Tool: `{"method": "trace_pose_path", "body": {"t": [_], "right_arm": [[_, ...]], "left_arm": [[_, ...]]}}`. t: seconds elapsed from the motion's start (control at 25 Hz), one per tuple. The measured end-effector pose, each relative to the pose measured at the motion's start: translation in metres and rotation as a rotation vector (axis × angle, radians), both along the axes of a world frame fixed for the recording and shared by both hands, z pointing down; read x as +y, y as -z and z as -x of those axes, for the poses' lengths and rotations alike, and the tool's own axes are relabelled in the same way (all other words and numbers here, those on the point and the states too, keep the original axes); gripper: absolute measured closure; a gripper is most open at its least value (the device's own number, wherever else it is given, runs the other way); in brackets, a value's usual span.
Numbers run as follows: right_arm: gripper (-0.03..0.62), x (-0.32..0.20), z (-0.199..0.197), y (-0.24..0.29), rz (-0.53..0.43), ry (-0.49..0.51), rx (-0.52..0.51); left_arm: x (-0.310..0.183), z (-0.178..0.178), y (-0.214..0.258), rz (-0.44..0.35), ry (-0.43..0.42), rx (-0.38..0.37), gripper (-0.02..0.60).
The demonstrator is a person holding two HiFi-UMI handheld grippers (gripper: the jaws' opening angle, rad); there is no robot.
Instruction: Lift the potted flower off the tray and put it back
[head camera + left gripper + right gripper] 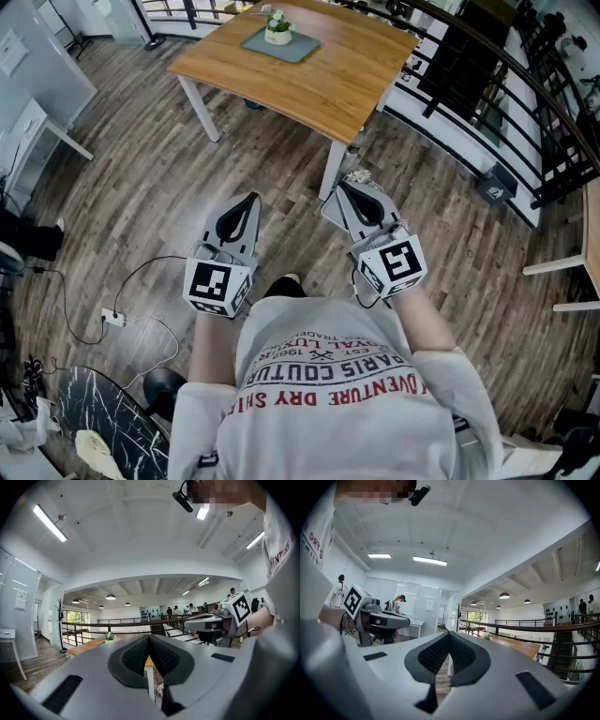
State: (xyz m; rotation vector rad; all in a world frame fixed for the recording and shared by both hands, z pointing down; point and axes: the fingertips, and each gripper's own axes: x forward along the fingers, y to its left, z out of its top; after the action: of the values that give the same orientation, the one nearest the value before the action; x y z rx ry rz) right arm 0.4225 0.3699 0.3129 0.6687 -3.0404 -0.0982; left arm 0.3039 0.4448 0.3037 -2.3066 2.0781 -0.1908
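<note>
1. A room with a grey-brown wood-plank floor (pixel 141 187) and a black metal railing (pixel 487 84) is seen in the head view. A light wooden table with white legs (pixel 309 80) stands well ahead of the person.
2. A flat grey-green square tray (pixel 298 49) lies near the table's far edge. The small potted flower in a white pot (pixel 277 30) stands on the tray, toward the tray's far side.
3. Only the head view shows the tray. In the left gripper view the potted flower (pixel 109 638) is a small shape on the distant table (pixel 89 645). It is the same in the right gripper view (pixel 488 636), and there the tray cannot be made out.
4. Distant people by the railing, ceiling lamps and a glass wall are shown in the gripper views alone. A white power strip with its cable (pixel 114 319) on the floor is shown in the head view alone.
5. The left gripper (pixel 249 201) is held level above the floor, well short of the table. Its dark ribbed pads (pixel 136 656) are pressed together with nothing between them.
6. The right gripper (pixel 345 187) is held level beside it. Its jaws are fully closed and empty, and its pads (pixel 461 654) meet.
7. Each gripper is seen from the side in the other's view. The flower's blossoms are too small to be made out.
</note>
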Motion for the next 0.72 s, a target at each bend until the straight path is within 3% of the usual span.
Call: {"method": "trace_pose_path", "body": {"t": [0.64,0.72], "right_arm": [[0.568,-0.012,-0.003,0.003,0.018,0.023,-0.028],[0.534,-0.014,-0.004,0.005,0.015,0.022,-0.058]], "left_arm": [[-0.006,0.000,0.004,0.001,0.016,0.000,0.569],[-0.005,0.000,0.005,0.003,0.020,-0.003,0.569]]}}
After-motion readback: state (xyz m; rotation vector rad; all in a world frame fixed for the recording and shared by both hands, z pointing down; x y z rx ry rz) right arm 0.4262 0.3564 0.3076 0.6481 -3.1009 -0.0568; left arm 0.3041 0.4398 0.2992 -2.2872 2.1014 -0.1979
